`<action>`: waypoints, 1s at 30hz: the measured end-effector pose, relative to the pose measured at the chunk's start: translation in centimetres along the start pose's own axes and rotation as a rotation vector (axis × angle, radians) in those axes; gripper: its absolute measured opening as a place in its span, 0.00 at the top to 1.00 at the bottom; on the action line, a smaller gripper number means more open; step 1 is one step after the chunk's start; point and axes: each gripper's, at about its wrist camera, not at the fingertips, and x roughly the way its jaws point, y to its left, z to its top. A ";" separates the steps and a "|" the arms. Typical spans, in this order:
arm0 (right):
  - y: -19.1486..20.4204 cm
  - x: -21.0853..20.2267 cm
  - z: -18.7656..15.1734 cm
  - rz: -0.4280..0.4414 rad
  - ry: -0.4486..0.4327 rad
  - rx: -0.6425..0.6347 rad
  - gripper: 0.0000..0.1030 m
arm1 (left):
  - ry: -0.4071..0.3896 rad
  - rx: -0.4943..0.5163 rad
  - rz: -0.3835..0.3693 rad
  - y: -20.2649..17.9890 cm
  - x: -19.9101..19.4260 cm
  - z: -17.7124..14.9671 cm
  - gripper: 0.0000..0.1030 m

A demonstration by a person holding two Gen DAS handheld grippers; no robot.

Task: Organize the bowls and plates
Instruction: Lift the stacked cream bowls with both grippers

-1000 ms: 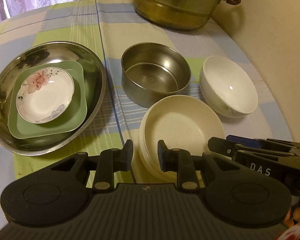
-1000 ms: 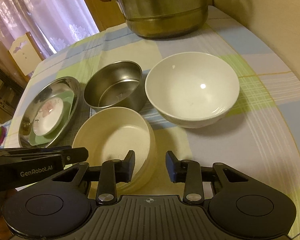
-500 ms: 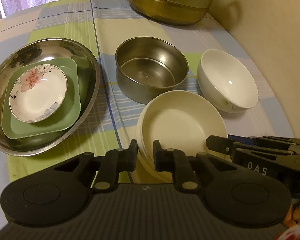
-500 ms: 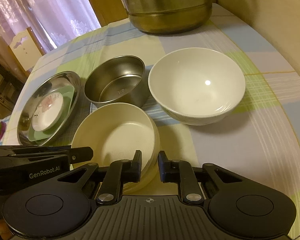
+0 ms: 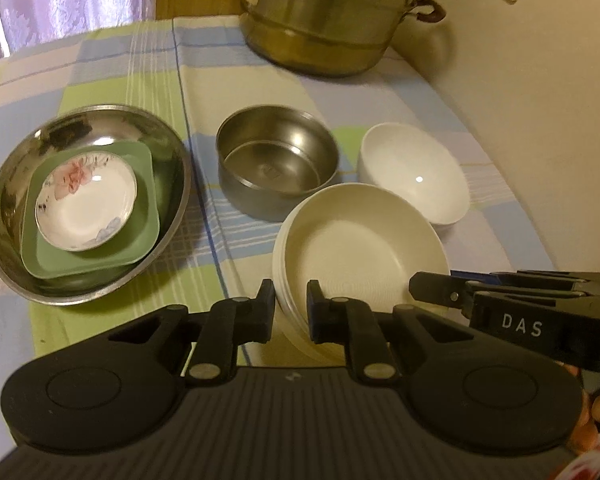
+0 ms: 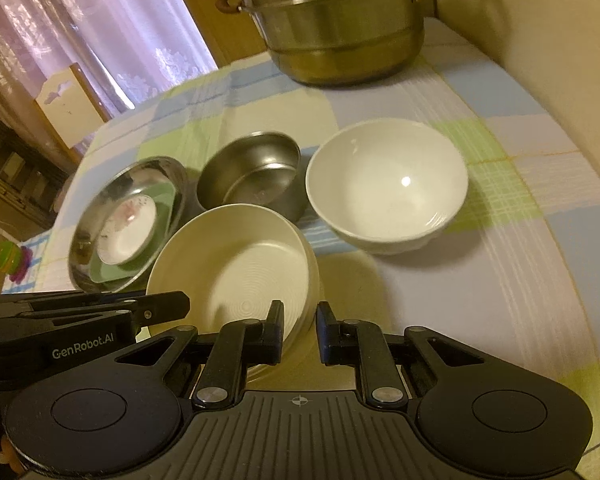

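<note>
Both of my hand-held grippers are on the stack of cream plates (image 5: 360,248) right now. My left hand-held gripper (image 5: 291,308) pinches the near left rim of the stack, jaws narrowed with the rim edges between the pads. My right hand-held gripper (image 6: 299,330) does the same on the stack's right rim, seen from its own camera, one finger inside the top plate and one outside. In the left wrist view the right one reaches in from the right edge, marked "DAS".

The stack looks tilted and raised at the near side; whether it is fully clear of the tabletop (image 5: 228,80) I cannot tell.

Just behind the stack sits the round steel bowl (image 5: 277,168), upright. To its right is the white ceramic bowl (image 5: 414,178), also upright, close to the stack's far rim.

Off to the left lies the wide steel basin (image 5: 168,152). Inside it rests a green square plate (image 5: 140,248), and on that a small flowered saucer (image 5: 86,206).

At the far end of the checked tablecloth, against the wall, stands a big tiered steamer pot (image 5: 324,28) with brown handles. A curtain (image 6: 112,28) hangs beyond the table's left end.
</note>
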 end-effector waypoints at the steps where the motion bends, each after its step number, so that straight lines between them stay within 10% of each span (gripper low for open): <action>1: 0.0 -0.4 0.1 0.001 -0.005 0.000 0.83 | -0.009 0.006 -0.002 -0.2 -0.4 0.2 0.86; 30: -6.1 -3.3 8.5 -0.076 -0.127 0.092 0.83 | -0.117 0.107 -0.086 -6.6 2.5 8.5 0.86</action>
